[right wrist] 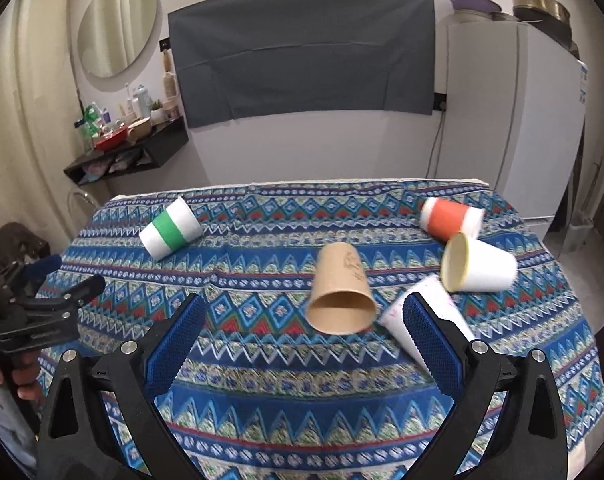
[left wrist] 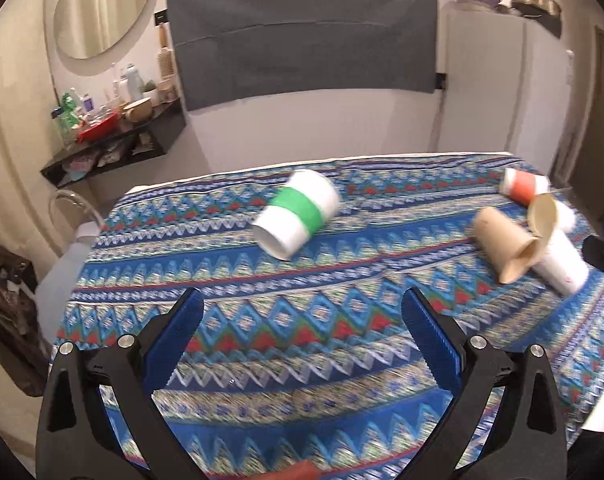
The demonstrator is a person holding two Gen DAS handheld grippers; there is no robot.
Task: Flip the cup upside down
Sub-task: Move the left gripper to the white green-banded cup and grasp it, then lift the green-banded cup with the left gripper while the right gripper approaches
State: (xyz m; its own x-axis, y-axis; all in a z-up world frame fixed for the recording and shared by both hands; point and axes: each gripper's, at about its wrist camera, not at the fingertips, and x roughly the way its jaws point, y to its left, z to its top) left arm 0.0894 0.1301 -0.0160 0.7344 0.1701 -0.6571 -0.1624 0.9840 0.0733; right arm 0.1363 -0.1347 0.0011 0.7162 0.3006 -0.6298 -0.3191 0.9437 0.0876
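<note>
Both grippers hover over the patterned cloth [right wrist: 262, 400] with jaws spread wide and nothing between them. Ahead of the left gripper [left wrist: 302, 320], slightly left, the green cup [left wrist: 298, 213] lies on its side. Just ahead of the right gripper [right wrist: 302, 324] lies the brown cup [right wrist: 341, 290], mouth toward it; white cups [right wrist: 479, 267] and an orange cup [right wrist: 449, 218] lie farther right.

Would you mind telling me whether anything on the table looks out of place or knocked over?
Yes: all five paper cups lie on their sides on the patterned tablecloth. The green-banded cup lies alone at the left; the brown cup, orange cup and two white cups cluster at the right. No spill shows.
</note>
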